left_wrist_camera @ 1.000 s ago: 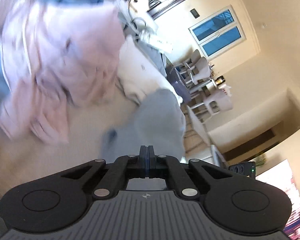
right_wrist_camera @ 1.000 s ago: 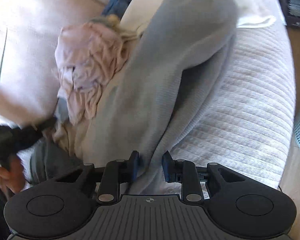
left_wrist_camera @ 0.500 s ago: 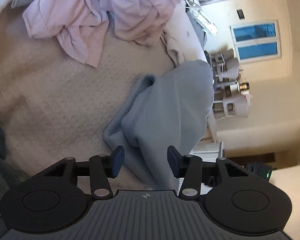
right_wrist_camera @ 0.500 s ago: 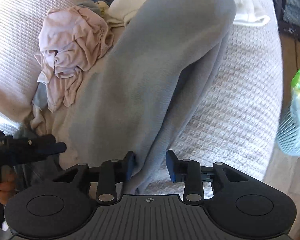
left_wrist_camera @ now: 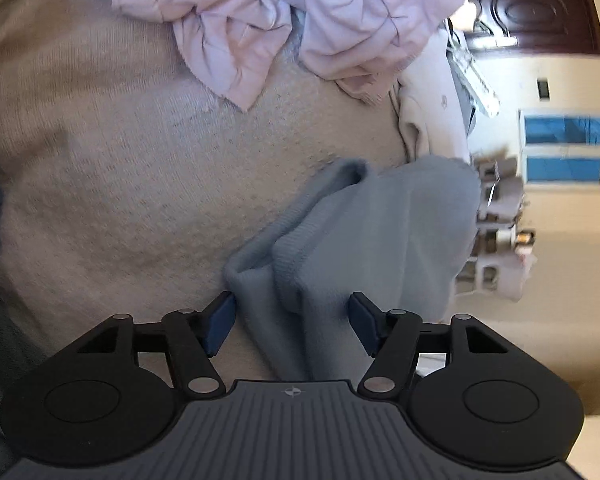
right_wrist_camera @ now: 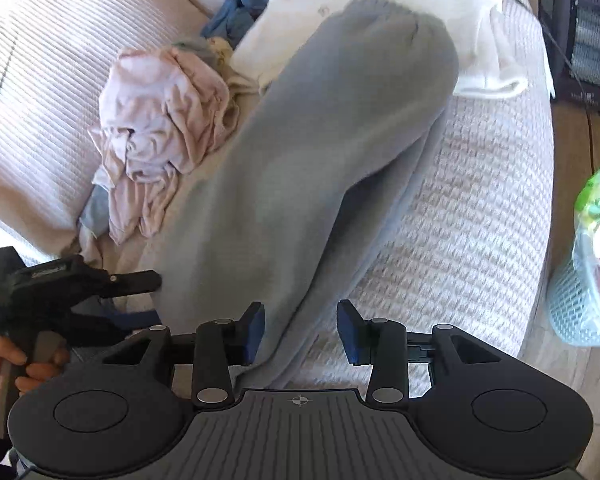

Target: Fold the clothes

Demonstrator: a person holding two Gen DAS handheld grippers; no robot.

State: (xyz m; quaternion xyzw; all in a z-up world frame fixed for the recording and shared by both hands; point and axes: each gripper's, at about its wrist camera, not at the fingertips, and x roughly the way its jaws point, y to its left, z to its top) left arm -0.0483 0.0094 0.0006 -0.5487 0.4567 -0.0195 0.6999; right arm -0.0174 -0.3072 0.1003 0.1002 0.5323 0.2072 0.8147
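A grey knit garment [right_wrist_camera: 320, 160] lies folded lengthwise across the ribbed cream sofa cover [right_wrist_camera: 460, 220]. Its near end runs between the fingers of my right gripper [right_wrist_camera: 300, 330]. Those jaws are opening, and a gap shows beside the right pad. In the left wrist view the garment's cuffed end [left_wrist_camera: 380, 232] sits between the fingers of my left gripper [left_wrist_camera: 292, 322], whose jaws are also opening and stand wide. The right wrist view shows the left gripper [right_wrist_camera: 152, 298] at the garment's left edge, held by a hand [right_wrist_camera: 20, 360].
A crumpled pink garment [right_wrist_camera: 160, 120] lies left of the grey one, with white clothing [right_wrist_camera: 480, 40] and a blue piece [right_wrist_camera: 236, 12] behind. A mesh basket [right_wrist_camera: 580, 300] and a black heater [right_wrist_camera: 580, 32] stand on the floor to the right.
My left gripper went from shut to wide open, rolled, and dropped onto the grey garment's end. The right gripper's jaws widened around the cloth while staying in place.
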